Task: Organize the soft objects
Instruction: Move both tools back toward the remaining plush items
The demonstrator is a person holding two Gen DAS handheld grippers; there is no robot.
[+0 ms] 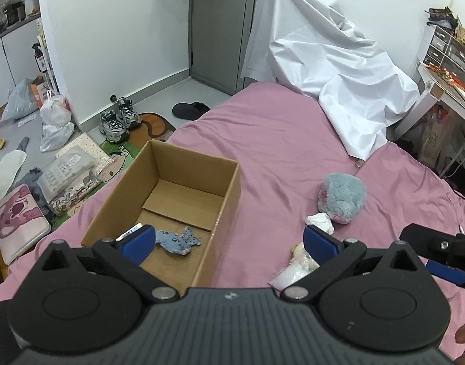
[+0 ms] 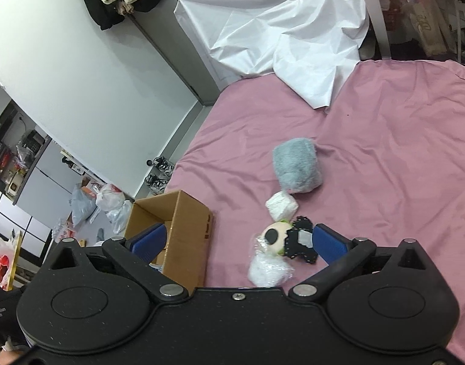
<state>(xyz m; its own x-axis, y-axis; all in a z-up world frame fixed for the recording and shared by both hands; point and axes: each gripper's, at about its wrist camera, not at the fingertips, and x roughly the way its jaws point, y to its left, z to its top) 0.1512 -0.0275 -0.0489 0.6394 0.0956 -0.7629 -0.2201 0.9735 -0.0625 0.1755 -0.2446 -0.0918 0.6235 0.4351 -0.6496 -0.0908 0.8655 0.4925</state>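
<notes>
- The right gripper [image 2: 238, 241] hangs over the pink bedsheet [image 2: 399, 158] with its jaws spread wide and nothing between them.
- The nearest loose item is the bagged plush toy [image 2: 273, 237], a cream round head with a black patch, wrapped in clear plastic. It lies directly ahead of the right jaws, inside the gap and nearer the right-hand finger.
- The toy's long axis runs roughly along the gripper's forward line, plastic tail toward the gripper, head away. The black stitched part [image 2: 301, 240] sticks out sideways, close against the right finger, contact uncertain.
- Beyond the toy, in a line leading away, sit a white crumpled wad [image 2: 281, 205] and the grey plush [image 2: 297, 165], each just beside the next.
- The cardboard box [image 2: 187, 231] stands to the left of the right jaws, open side up, near the bed's edge.
- The left gripper [image 1: 229, 241] hovers at the box's near end, jaws spread and empty. The box's long axis [image 1: 226, 200] runs away from it.
- A flat grey-blue felt animal [image 1: 177, 240] already lies on the box floor.
- Judgement: the right gripper is the nearer one to the toy; a short advance should suffice, with the jaws closing across the toy's narrow width.
</notes>
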